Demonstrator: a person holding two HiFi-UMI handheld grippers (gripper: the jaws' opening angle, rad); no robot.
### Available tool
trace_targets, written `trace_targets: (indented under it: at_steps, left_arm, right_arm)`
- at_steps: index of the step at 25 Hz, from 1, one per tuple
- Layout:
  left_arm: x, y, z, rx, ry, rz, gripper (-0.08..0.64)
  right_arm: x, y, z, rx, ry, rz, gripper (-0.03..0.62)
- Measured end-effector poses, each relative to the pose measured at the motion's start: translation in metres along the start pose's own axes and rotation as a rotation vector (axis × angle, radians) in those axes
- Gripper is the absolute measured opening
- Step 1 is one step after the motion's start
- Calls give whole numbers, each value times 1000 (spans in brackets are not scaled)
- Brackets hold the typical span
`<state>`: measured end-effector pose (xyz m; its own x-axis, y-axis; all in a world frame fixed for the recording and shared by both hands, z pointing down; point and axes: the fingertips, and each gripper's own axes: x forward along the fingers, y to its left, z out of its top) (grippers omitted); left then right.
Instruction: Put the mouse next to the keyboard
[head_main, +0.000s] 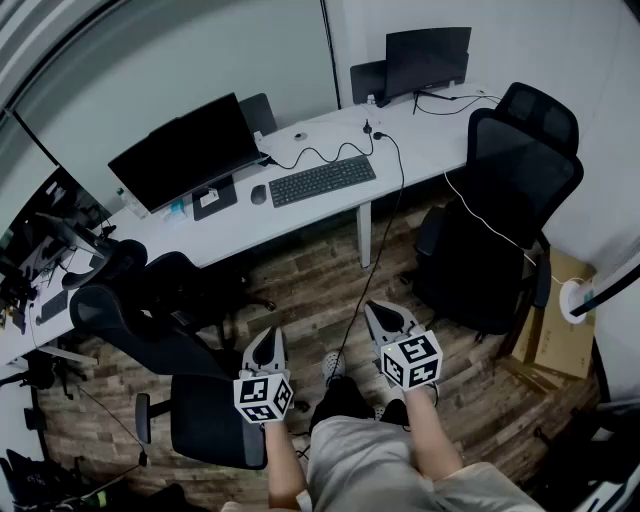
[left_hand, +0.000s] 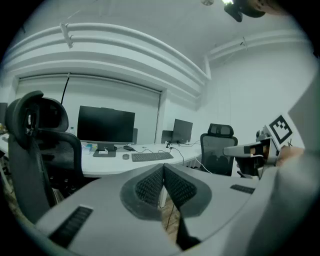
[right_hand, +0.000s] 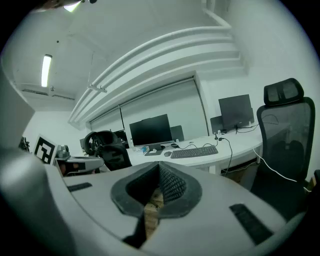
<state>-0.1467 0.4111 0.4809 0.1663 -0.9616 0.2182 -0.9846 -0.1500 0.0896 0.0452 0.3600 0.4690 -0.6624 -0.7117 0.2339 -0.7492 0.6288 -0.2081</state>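
I stand well back from the desk (head_main: 300, 225). The chair (head_main: 150, 310) in between could foul my reach. The mouse (head_main: 259, 194) lies on the desk just left of the keyboard (head_main: 322, 181), so a careless nudge could knock it away. The left gripper (head_main: 267, 334) and right gripper (head_main: 384, 312) are both closed and empty. The mouse is too small to make out in detail.
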Motion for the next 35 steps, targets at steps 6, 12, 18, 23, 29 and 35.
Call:
trace_targets:
  at_steps: [6,12,18,23,29,35]
  left_arm:
    - [3,16,12,-16,-15,0,21]
    - [19,23,21,24,-16,-21,21]
    - [44,41,43,38,-28,-54,26]
    - [70,52,58,67,-15,-74,58]
    - [93,65,64,52,-11,-77,151]
    - [122,80,63,71,11,-58,208]
  right_arm:
    - [9,20,8,-51,21,30,5]
    - [30,13,13,-75,27,11,5]
    - [59,-5,35,-48,1,-28,8]
    - [80,-15,57,-36,-24,-24,47]
    - [99,-15,64,-26,-27,14,186]
    - [120,-18,68,-36,-36,65,284]
